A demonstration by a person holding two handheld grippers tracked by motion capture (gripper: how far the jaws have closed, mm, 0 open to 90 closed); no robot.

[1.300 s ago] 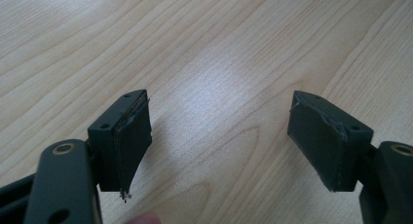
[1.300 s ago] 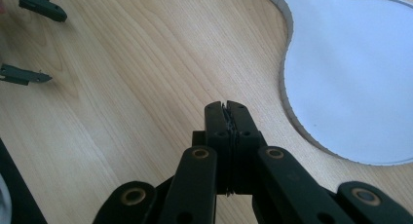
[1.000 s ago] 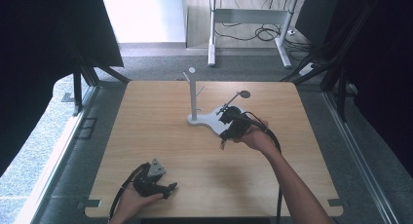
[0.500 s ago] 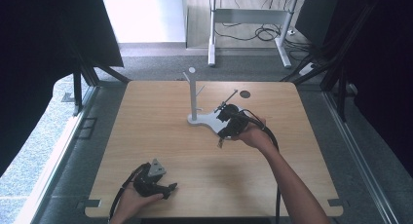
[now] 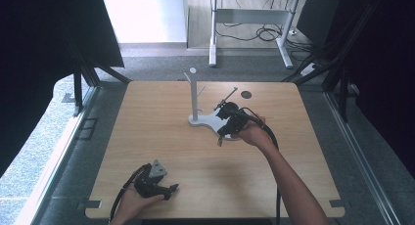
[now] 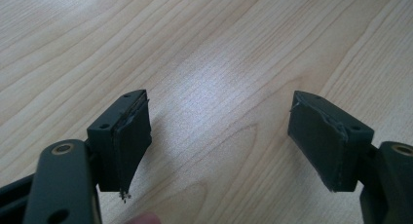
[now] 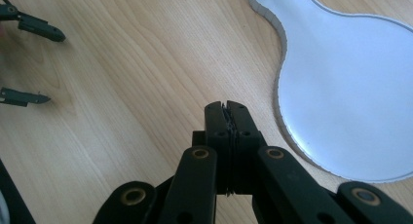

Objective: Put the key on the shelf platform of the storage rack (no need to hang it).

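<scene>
**Jaws: right pair closed and empty, left pair wide apart**

The right gripper (image 7: 228,109), pads pressed together on nothing, hovers just off the white stand base (image 7: 350,87), whose rim curves beside it. The left gripper (image 6: 219,136), gaping and empty, rests well apart on the wooden table (image 5: 147,137).

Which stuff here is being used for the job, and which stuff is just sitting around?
Being used:
- right gripper, jaws shut, right beside the stand's base
- white stand, a flat base with an upright post

Just sitting around:
- left gripper, open, nothing between its jaws, near the table's front edge
- small dark disc on the far side of the table
- cables on the floor behind
</scene>
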